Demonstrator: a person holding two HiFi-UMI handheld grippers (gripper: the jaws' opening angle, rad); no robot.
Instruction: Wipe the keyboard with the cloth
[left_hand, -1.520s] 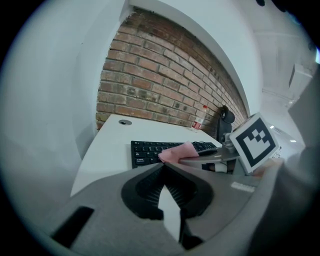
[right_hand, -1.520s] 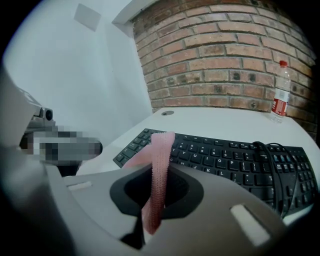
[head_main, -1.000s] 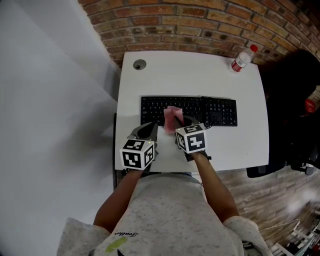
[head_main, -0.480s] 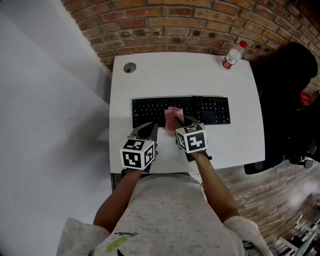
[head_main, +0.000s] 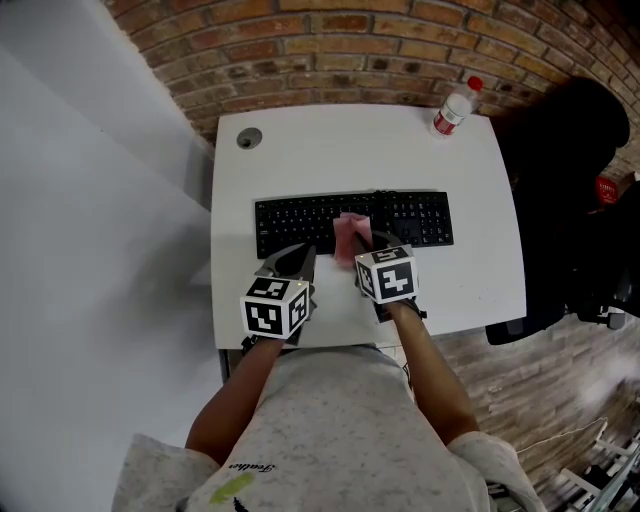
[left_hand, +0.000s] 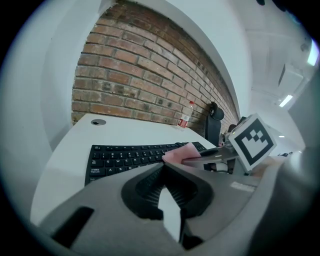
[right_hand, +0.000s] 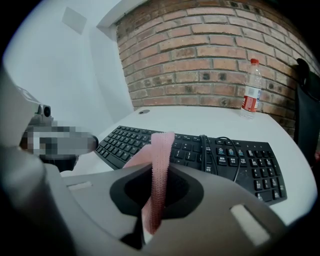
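A black keyboard (head_main: 300, 215) lies across the middle of the white table (head_main: 330, 155). My right gripper (head_main: 362, 247) is shut on a pink cloth (head_main: 350, 235), which hangs over the keyboard's front middle keys. In the right gripper view the cloth (right_hand: 161, 150) stands up as a folded strip between the jaws, with the keyboard (right_hand: 125, 142) just beyond. My left gripper (head_main: 298, 258) is shut and holds nothing. It hovers at the keyboard's near left edge, beside the right one. In the left gripper view the cloth (left_hand: 180, 151) shows to the right, above the keyboard (left_hand: 125, 157).
A plastic water bottle (head_main: 452, 107) with a red cap stands at the table's far right corner. A round cable hole (head_main: 248, 139) sits at the far left. A black cable (right_hand: 209, 150) crosses the keyboard. A dark chair (head_main: 570, 190) stands right of the table, a brick wall (head_main: 330, 50) behind.
The head view has shifted, so the table sits further left in it. Against the keyboard, the right gripper and cloth have slid a little to the right.
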